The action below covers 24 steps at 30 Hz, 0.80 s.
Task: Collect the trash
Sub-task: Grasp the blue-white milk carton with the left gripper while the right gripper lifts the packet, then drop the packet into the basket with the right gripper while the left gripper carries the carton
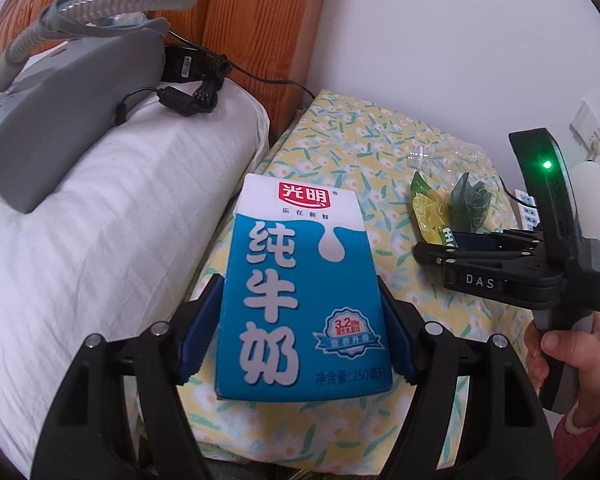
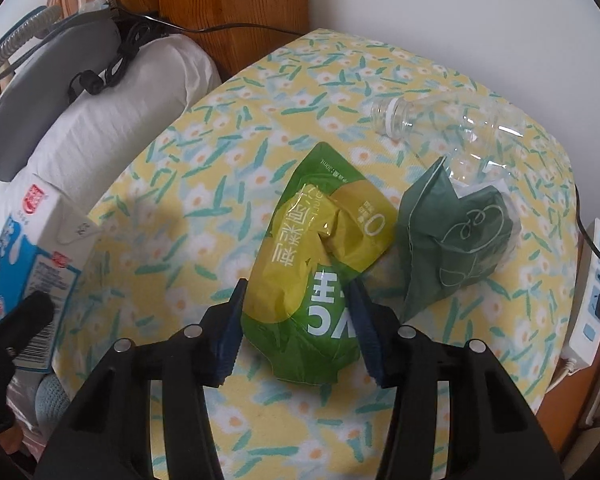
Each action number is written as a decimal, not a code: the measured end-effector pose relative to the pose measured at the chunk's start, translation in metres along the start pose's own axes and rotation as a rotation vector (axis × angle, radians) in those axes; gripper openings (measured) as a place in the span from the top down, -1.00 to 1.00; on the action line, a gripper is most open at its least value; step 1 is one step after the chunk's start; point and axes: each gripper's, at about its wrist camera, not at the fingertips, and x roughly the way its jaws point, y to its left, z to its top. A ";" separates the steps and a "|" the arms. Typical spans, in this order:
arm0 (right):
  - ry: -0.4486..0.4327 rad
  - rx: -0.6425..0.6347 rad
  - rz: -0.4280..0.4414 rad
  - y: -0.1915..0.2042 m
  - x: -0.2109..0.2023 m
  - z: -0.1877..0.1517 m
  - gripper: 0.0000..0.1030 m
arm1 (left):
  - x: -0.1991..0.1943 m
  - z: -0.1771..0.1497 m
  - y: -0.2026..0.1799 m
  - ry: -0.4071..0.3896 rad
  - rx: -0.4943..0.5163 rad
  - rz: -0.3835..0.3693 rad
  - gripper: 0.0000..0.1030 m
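Note:
My left gripper (image 1: 300, 292) is shut on a blue and white milk carton (image 1: 295, 292), held upright above the flowered bed sheet (image 1: 340, 136). The carton also shows in the right wrist view (image 2: 31, 248). My right gripper (image 2: 295, 296) is shut on a crumpled green and yellow pouch (image 2: 320, 256) that rests on the sheet; it shows in the left wrist view too (image 1: 428, 212). A dark green wrapper (image 2: 452, 240) lies just right of the pouch. An empty clear plastic bottle (image 2: 440, 120) lies behind them.
A white pillow (image 1: 99, 216) at the left carries a grey machine (image 1: 59, 100) with a hose and black cables. A wooden headboard (image 1: 255, 20) stands behind. A white power strip (image 2: 592, 292) lies at the right bed edge by the wall.

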 end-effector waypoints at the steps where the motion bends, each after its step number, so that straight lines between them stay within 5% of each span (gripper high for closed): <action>1: -0.003 -0.002 -0.003 0.001 0.000 -0.001 0.04 | -0.001 -0.001 0.001 0.000 -0.002 0.002 -0.34; 9: -0.053 0.014 0.047 0.008 -0.028 -0.027 0.05 | -0.021 -0.017 0.010 -0.003 -0.015 -0.021 -0.34; 17: -0.112 0.015 0.189 0.027 -0.096 -0.107 0.05 | -0.060 -0.060 0.001 0.006 0.005 -0.079 -0.34; 24: 0.048 -0.038 0.297 0.060 -0.103 -0.216 0.05 | -0.085 -0.112 -0.007 0.055 0.046 -0.110 -0.34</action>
